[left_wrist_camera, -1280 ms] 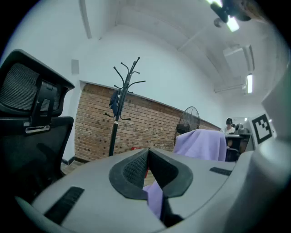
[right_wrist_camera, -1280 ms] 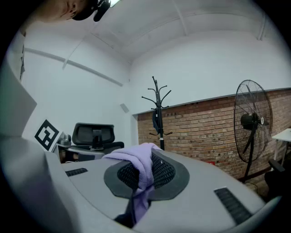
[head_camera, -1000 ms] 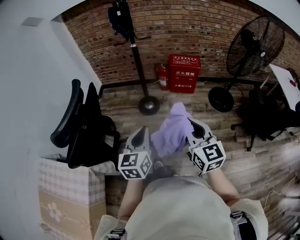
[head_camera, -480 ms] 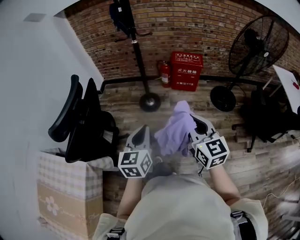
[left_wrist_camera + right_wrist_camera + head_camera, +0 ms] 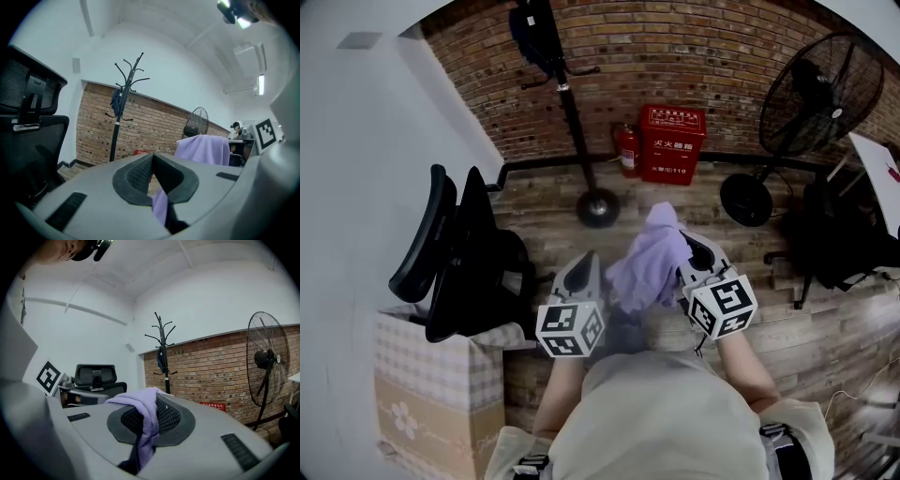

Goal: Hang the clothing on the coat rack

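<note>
A purple piece of clothing (image 5: 647, 255) hangs bunched between my two grippers in front of my chest. My right gripper (image 5: 694, 255) is shut on it; in the right gripper view the fabric (image 5: 143, 411) drapes over one pad and runs down between the jaws of the right gripper (image 5: 152, 404). My left gripper (image 5: 579, 272) is shut too, with a strip of purple fabric (image 5: 161, 208) caught low between the jaws of the left gripper (image 5: 153, 157). The black coat rack (image 5: 572, 112) stands ahead by the brick wall, its round base (image 5: 598, 208) on the wood floor. A dark garment (image 5: 530, 28) hangs near its top.
A black office chair (image 5: 459, 248) stands at my left, above a checked cardboard box (image 5: 431, 384). A red fire box (image 5: 672, 145) and an extinguisher (image 5: 626, 150) sit against the wall. A large standing fan (image 5: 811, 94) and another dark chair (image 5: 839, 239) are at the right.
The right gripper and the purple clothing have edged slightly right and up in the head view. Both grips look unchanged.
</note>
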{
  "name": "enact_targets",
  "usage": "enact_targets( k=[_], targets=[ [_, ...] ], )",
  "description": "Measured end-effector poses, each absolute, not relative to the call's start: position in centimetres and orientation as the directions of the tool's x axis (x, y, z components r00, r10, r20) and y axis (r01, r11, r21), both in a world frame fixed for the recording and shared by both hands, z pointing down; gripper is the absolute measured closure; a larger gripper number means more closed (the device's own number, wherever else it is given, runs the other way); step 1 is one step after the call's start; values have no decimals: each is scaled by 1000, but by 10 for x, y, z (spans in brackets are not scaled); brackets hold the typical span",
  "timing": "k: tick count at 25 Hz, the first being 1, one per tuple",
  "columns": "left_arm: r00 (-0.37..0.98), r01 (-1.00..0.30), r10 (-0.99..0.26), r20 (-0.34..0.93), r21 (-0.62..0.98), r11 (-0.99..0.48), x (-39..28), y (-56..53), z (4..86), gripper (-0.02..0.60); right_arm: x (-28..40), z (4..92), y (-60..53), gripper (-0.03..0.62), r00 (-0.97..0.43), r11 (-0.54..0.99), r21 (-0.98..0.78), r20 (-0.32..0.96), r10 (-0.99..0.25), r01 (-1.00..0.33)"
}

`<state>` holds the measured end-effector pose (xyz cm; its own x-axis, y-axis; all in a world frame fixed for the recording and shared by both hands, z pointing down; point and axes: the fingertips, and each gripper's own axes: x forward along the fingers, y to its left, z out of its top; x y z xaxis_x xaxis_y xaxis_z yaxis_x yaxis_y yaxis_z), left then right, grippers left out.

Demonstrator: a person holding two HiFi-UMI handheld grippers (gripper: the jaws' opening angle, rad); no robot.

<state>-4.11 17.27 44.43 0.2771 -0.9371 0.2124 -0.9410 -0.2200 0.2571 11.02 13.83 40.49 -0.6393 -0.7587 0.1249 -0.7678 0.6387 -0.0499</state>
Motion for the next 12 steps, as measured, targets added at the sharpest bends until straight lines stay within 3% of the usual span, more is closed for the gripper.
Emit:
enact_targets(
  k=[12],
  targets=[
    [303, -935, -925, 230, 260, -242, -61, 66, 450, 577, 91, 405, 34, 582, -623, 622, -57, 133, -771, -781]
  ],
)
